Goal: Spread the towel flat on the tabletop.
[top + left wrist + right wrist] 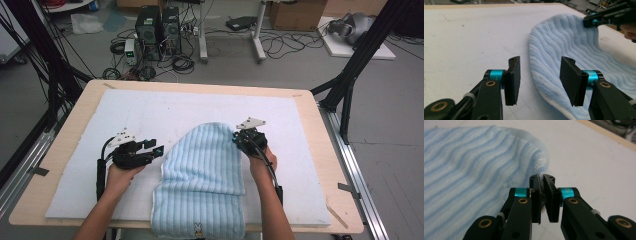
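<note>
A light blue ribbed towel [202, 175] lies folded on the white mat, its near end hanging over the table's front edge. My right gripper [239, 139] is shut on the towel's right edge near its far rounded end; in the right gripper view the pads [544, 195] pinch a thin fold of the towel [474, 170]. My left gripper [156, 148] rests at the towel's left edge, open. In the left gripper view its jaws [540, 80] stand apart over the mat with the towel's rim [564, 50] reaching under the right jaw.
A white foam mat [150, 115] covers most of the wooden table [325, 165]. Black frame posts [350, 85] stand at the table's right and left. Computers and cables sit on the floor beyond the far edge.
</note>
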Action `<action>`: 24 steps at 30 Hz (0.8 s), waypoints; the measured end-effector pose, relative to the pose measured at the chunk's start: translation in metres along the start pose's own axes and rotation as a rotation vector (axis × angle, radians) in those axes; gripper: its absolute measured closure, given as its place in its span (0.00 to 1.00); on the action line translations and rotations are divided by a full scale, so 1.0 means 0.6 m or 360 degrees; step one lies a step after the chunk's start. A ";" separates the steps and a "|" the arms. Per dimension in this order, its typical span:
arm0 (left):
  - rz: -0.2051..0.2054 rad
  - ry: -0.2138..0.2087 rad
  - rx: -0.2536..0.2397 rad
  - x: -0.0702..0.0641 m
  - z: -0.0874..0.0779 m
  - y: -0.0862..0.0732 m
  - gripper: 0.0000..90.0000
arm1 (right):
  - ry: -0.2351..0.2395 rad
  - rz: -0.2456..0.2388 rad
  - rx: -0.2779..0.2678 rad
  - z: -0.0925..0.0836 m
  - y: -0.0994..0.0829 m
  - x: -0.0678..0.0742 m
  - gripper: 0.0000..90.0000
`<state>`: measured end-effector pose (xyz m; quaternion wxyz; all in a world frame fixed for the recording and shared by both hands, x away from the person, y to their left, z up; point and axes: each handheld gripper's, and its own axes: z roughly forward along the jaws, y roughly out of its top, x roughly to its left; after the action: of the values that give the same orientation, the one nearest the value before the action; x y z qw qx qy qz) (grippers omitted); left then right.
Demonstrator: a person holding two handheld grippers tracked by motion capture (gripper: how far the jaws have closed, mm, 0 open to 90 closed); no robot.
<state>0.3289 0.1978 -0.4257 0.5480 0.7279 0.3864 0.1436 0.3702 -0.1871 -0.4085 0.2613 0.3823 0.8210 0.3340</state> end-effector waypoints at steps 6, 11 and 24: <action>0.0013 0.0008 -0.0005 0.006 0.014 0.026 0.57 | -0.0093 -0.0161 0.0241 -0.010 -0.041 -0.003 0.94; -0.0003 0.0003 -0.0006 0.014 0.037 0.052 0.57 | -0.0073 -0.0131 0.0264 -0.012 -0.069 -0.011 0.92; -0.0168 -0.0036 0.0099 0.043 0.158 0.092 0.57 | -0.0028 0.0028 -0.0009 -0.063 -0.067 -0.031 0.71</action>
<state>0.4283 0.1456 -0.4148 0.5364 0.7247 0.4222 0.0942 0.3370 -0.2349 -0.4113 0.2666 0.3918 0.8142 0.3354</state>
